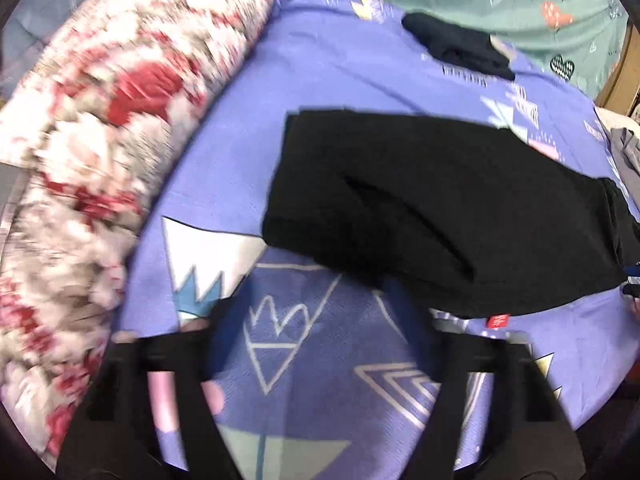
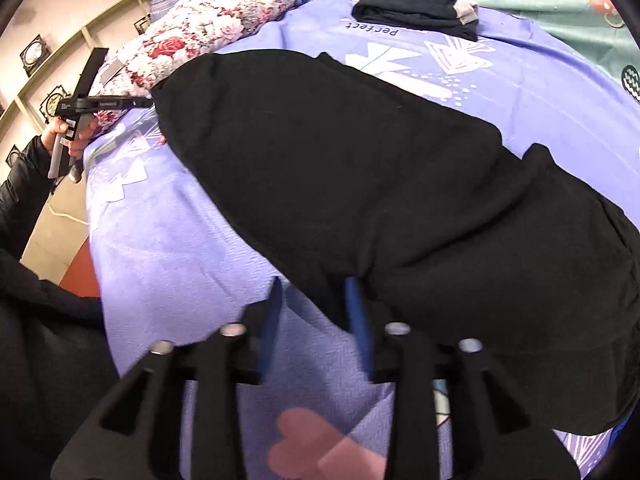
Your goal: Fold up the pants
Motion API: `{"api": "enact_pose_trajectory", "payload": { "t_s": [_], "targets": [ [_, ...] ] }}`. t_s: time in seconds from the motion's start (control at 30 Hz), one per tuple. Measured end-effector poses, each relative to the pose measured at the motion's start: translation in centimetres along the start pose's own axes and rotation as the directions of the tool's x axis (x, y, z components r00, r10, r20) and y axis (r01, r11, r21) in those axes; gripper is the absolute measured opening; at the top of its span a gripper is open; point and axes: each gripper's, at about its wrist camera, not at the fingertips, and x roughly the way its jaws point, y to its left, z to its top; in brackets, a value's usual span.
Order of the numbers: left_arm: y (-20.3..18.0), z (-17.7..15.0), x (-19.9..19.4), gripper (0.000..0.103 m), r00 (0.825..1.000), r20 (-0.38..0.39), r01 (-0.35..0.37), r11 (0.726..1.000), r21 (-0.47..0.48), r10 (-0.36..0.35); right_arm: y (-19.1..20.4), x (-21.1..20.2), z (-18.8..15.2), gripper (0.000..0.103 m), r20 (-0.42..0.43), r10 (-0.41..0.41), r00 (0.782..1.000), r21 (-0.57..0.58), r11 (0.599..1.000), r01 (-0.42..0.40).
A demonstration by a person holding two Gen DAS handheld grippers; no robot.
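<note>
Both grippers stood open over the bed, neither holding the black pants.

Left wrist view: the left gripper (image 1: 316, 312) had its fingers spread wide at the bottom of the frame, nothing between them but the purple patterned sheet (image 1: 320, 64). The black pants (image 1: 432, 208) lay folded across the centre and right, their near edge just beyond the right-hand finger; contact could not be told. A floral quilt (image 1: 120, 120), blurred, ran down the left side, and a small dark folded garment (image 1: 460, 46) lay at upper right. Right wrist view: the right gripper (image 2: 316, 304) had its blue-tipped fingers apart at bottom centre, tips at the pants' (image 2: 360, 184) near edge, gripping nothing. The pants filled the middle and right. The left gripper (image 2: 92, 100) showed at upper left, held in a hand (image 2: 70, 136), beside the floral quilt (image 2: 208, 28). The dark folded garment (image 2: 420, 12) lay at the top.
</note>
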Motion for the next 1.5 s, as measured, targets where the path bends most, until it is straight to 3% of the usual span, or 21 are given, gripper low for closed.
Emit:
{"api": "enact_pose_trajectory", "payload": {
  "t_s": [0.1,0.13,0.2,0.27,0.37,0.43,0.53,0.6,0.7,0.77,0.9,1.0,1.07,1.17,1.27,1.37,1.5],
  "targets": [
    [-0.8,0.6,-2.2,0.079,0.996,0.068,-0.052,0.999,-0.010,0.052,-1.3,-2.7,0.7,0.038,0.067,-0.008,0.998,0.046,0.999,0.005],
    [-1.1,0.9,-2.8,0.080,0.995,0.086,-0.052,0.999,-0.016,0.053,-1.8,-3.6,0.9,0.042,0.093,-0.023,0.995,0.070,0.997,0.016],
    [-2.0,2.0,-4.1,0.085,0.989,0.140,-0.041,0.998,-0.048,0.047,-3.3,-5.5,1.3,0.054,0.153,-0.109,0.982,0.132,0.987,0.089],
    [-3.1,3.2,-4.4,0.086,0.984,0.180,0.012,0.995,-0.094,0.005,-5.0,-6.6,1.5,0.055,0.165,-0.190,0.968,0.206,0.966,0.155],
    [-4.9,4.5,-2.5,0.087,0.982,0.172,0.094,0.989,-0.114,-0.073,-9.3,-7.6,0.8,0.055,0.119,-0.331,0.936,0.416,0.873,0.255],
    [-6.2,4.6,-0.1,0.087,0.991,0.116,0.078,0.991,-0.107,-0.065,-13.0,-8.3,-0.9,0.055,0.062,-0.406,0.912,0.577,0.760,0.299],
    [-7.1,3.6,3.8,0.087,0.999,-0.002,0.036,0.992,-0.123,-0.036,-17.4,-8.6,-3.8,0.055,0.023,-0.395,0.918,0.744,0.620,0.248],
    [-6.8,2.6,5.9,0.083,0.996,-0.084,-0.034,0.986,-0.161,0.020,-19.2,-8.3,-5.0,0.055,0.023,-0.371,0.928,0.785,0.581,0.213],
    [-6.5,2.1,6.0,0.083,0.998,-0.064,-0.030,0.972,-0.232,0.015,-20.0,-7.9,-5.5,0.055,-0.001,-0.398,0.917,0.805,0.543,0.237],
    [-6.9,1.9,6.0,0.083,0.997,-0.073,-0.054,0.972,-0.227,0.038,-20.8,-7.7,-5.7,0.055,-0.016,-0.403,0.915,0.823,0.514,0.241],
    [-7.7,2.0,6.1,0.084,0.993,-0.088,-0.091,0.974,-0.210,0.073,-22.0,-6.8,-5.5,0.053,-0.023,-0.381,0.924,0.832,0.505,0.229],
    [-7.9,2.2,5.3,0.082,0.992,-0.103,-0.097,0.965,-0.243,0.073,-22.6,-6.5,-4.7,0.041,-0.020,-0.372,0.928,0.834,0.506,0.221],
    [-8.5,2.7,4.0,0.082,0.995,-0.071,-0.091,0.969,-0.230,0.076,-22.8,-6.5,-4.3,0.032,-0.004,-0.373,0.928,0.837,0.506,0.207],
    [-10.4,3.1,2.2,0.085,1.000,-0.005,-0.028,0.977,-0.212,0.027,-23.2,-6.3,-4.1,0.021,0.005,-0.376,0.927,0.845,0.497,0.197],
    [-11.8,2.8,2.6,0.085,1.000,-0.010,0.003,0.976,-0.217,-0.005,-23.0,-6.1,-4.2,0.008,0.002,-0.378,0.926,0.847,0.493,0.199],
    [-12.1,1.9,4.9,0.083,0.997,-0.067,-0.062,0.971,-0.230,0.048,-21.8,-8.6,-3.8,0.004,0.064,-0.429,0.901,0.848,0.500,0.178],
    [-12.9,1.6,5.5,0.083,0.994,-0.059,-0.103,0.970,-0.222,0.092,-18.5,-15.0,-3.5,0.003,0.231,-0.499,0.835,0.821,0.561,0.108]
  ]
}}
